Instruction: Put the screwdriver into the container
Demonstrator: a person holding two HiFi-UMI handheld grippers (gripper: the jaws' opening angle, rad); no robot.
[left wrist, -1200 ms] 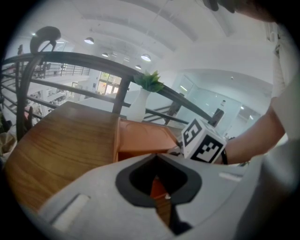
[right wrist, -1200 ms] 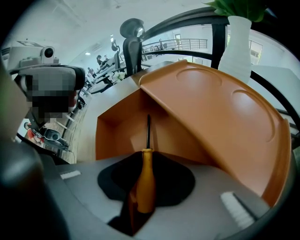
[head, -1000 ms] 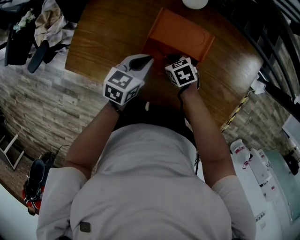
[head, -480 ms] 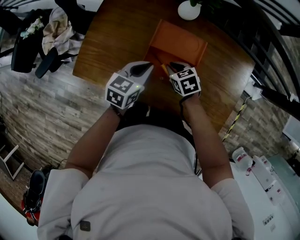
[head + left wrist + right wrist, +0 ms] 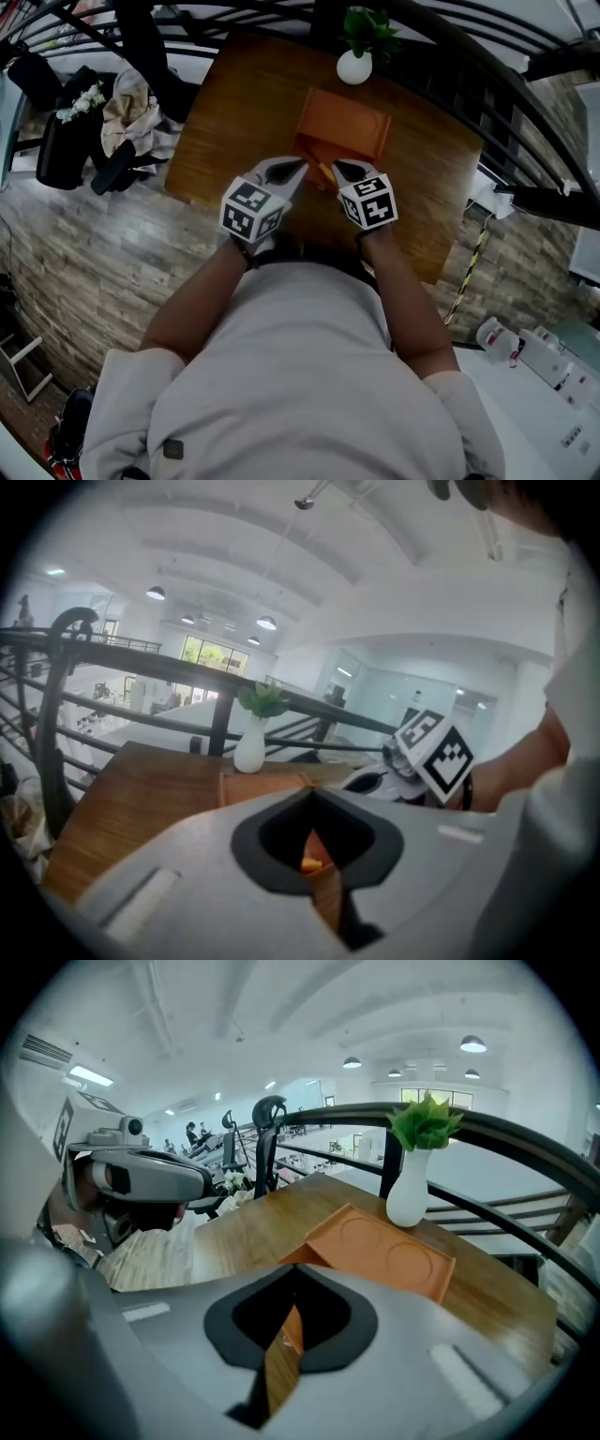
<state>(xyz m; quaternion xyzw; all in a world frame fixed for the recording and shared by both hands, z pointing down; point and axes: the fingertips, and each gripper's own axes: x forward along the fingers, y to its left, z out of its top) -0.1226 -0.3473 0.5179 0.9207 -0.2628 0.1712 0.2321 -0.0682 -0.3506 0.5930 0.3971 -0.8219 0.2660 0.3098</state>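
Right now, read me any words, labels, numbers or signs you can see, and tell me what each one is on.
No readable text anywhere in these views.
Marker cubes: black-and-white square patterns only, no letters or numbers.
White bottles at the head view's lower right: label print too small to read.

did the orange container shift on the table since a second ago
No. The orange container sits in the same spot just below the white vase on the table; only the head camera moved.

Two claws [image 5: 298, 167] [image 5: 339, 170], one screwdriver [image 5: 325, 172], one orange container [image 5: 352, 127], one vase [image 5: 354, 67], one table [image 5: 234, 112].
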